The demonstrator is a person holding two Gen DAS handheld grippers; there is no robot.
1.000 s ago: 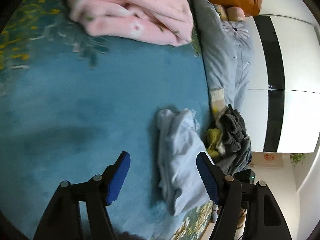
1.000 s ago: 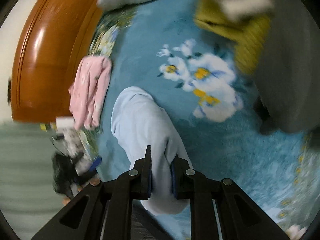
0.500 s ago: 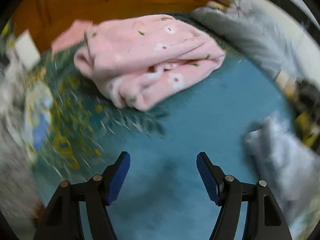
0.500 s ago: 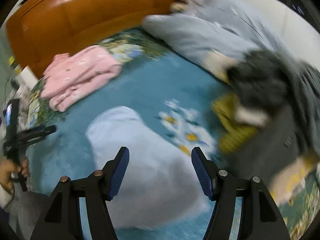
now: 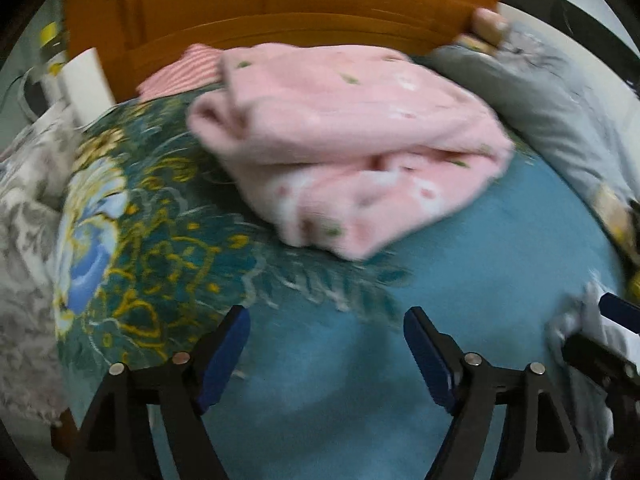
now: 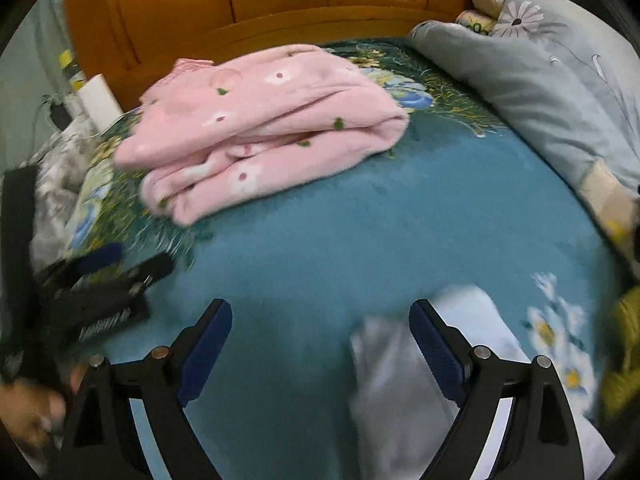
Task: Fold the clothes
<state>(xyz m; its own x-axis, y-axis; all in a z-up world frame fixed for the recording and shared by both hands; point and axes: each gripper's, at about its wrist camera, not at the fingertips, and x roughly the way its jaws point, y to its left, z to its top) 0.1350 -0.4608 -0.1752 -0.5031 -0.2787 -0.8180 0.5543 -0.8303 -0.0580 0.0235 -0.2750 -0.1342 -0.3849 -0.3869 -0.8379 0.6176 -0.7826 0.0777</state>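
I hold a pair of jaws in each hand over a bed covered by a teal blanket [image 6: 360, 240] with flower patterns. My right jaws [image 6: 320, 344] stand wide apart with nothing between the pads; they have just been opening. The pale blue garment [image 6: 400, 400] lies on the blanket just beneath and to the right of them, partly behind the right finger, touched by neither pad as far as I can tell. My left jaws [image 5: 326, 344] are also spread wide and empty, having just opened further, with only bare blanket between them.

Straight ahead of both pairs of jaws, well apart from them, a pink flowered garment [image 6: 264, 120] lies loosely bundled near the wooden headboard [image 6: 280, 0]. Ahead and to the right of my right jaws lies a grey pillow [image 6: 540, 92]. At the far right edge a yellow-green garment [image 6: 624, 344] shows, blurred. In the right view my left jaws appear off to the left, low over the blanket.

I judge that the pale blue garment has been set down and I am between items, turning toward the pink one. The next move likely calls for carrying both jaws forward to the pink bundle, taking an edge in each, and spreading it flat on the open blanket before folding. Its thick, fluffy layers may need a deep bite so that I catch one layer cleanly.
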